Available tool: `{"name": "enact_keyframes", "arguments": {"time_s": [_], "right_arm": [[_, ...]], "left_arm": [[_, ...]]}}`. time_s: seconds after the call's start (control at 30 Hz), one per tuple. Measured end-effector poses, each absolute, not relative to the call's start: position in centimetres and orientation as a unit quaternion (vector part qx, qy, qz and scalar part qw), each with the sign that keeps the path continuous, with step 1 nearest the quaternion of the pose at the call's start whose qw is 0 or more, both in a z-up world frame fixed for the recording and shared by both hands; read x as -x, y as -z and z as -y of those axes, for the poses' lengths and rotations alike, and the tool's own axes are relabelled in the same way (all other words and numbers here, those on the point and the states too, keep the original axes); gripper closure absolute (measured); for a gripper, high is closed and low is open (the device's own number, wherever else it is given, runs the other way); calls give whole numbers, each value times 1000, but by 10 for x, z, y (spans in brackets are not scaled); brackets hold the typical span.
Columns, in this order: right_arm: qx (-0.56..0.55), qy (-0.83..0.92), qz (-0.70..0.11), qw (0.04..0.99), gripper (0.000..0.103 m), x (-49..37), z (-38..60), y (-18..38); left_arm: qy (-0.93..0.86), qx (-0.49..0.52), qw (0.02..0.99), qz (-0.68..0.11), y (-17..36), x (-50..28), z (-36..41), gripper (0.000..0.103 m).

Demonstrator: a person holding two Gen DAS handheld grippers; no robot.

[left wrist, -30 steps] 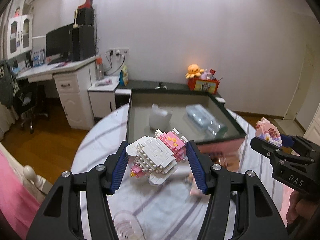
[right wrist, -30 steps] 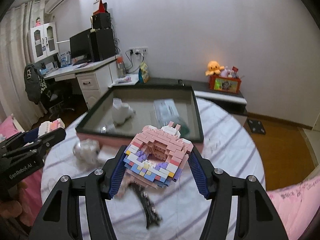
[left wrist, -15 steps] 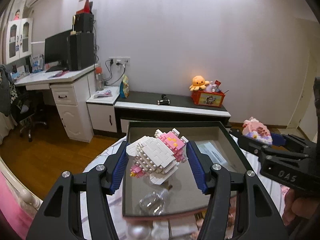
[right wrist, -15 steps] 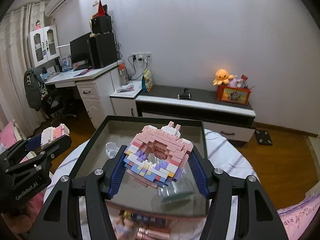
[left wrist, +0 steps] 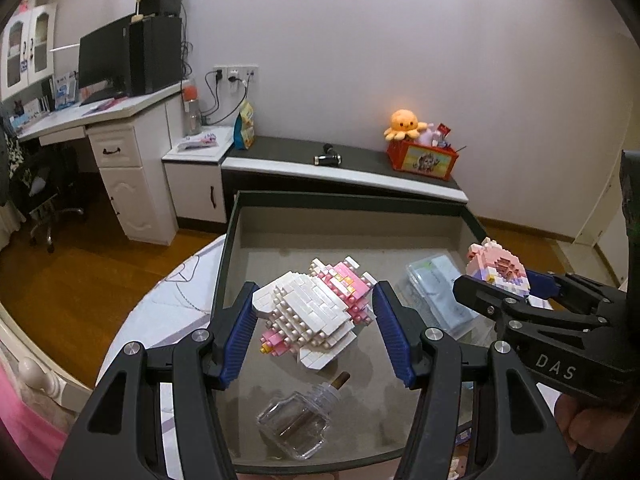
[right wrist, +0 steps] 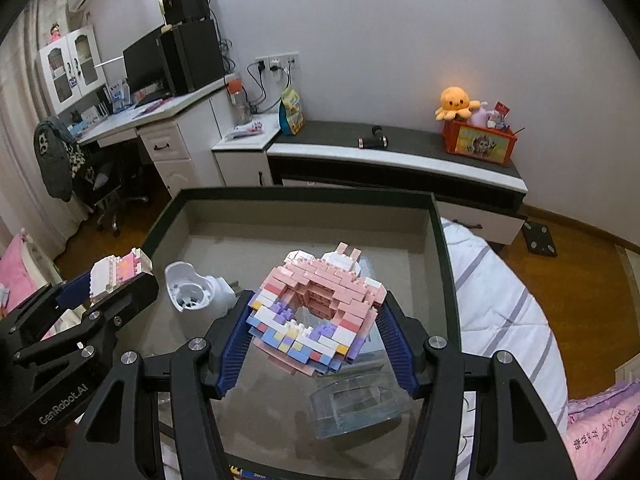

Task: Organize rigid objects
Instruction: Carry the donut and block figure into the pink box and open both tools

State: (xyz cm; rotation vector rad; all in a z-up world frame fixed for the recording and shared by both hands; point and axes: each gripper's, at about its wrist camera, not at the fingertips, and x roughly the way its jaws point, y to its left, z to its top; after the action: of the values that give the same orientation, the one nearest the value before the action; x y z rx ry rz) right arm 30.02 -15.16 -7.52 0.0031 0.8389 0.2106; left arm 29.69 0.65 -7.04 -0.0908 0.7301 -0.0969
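We cannot see the near wall of the dark-rimmed tray [left wrist: 228, 248], which is cut off behind our tools, and the clear plastic case [left wrist: 436, 292] lying inside it is half hidden by the right tool's arm. The small clear bottle [left wrist: 296, 424] on the tray floor is readable only as glass with a brown stopper; its contents we cannot make out.

The white-and-pink brick figure [left wrist: 316, 312] runs with its long axis diagonally, from lower left to upper right in the left wrist view, the pink end pointing up and away toward the tray's far wall. The pink-and-purple brick ring [right wrist: 316, 312] sits tilted, its hole facing up toward the camera, pink half away from us.

Our left tool [left wrist: 316, 332] is clenched on the white-and-pink brick figure, blue pads pressed to either side, holding it over the tray. Our right tool [right wrist: 316, 344] grips the pink-and-purple brick ring the same way, above the clear plastic case, with a white plug-in holder [right wrist: 196, 292] lying to its left on the tray floor.
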Motion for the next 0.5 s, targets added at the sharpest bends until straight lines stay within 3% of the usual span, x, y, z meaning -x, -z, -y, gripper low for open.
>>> {"name": "enact_keyframes", "arguments": {"time_s": [0.07,0.13,0.2,0.27,0.3,0.5], "right_arm": [[0,-100,-411,906,40,-302,153,78],[5,-91,-411,907,22,-302,154,81],[1,-81,-408,909,18,-300,158,79],[-23,-90,-411,907,12,-300,164,77],[-31,-89,-411,907,2,-298,168,76],[-69,-77,-388,916,0,-277,184,67]], "left_arm": [[35,37,931,-361,72,-298,-5,30],[18,34,935,-352,71,-296,-9,8],[14,38,938,-343,68,-292,-14,0],[11,39,939,-342,65,-288,-18,0],[12,42,940,-340,63,-285,-20,0],[17,51,948,-314,46,-251,-29,0]]}}
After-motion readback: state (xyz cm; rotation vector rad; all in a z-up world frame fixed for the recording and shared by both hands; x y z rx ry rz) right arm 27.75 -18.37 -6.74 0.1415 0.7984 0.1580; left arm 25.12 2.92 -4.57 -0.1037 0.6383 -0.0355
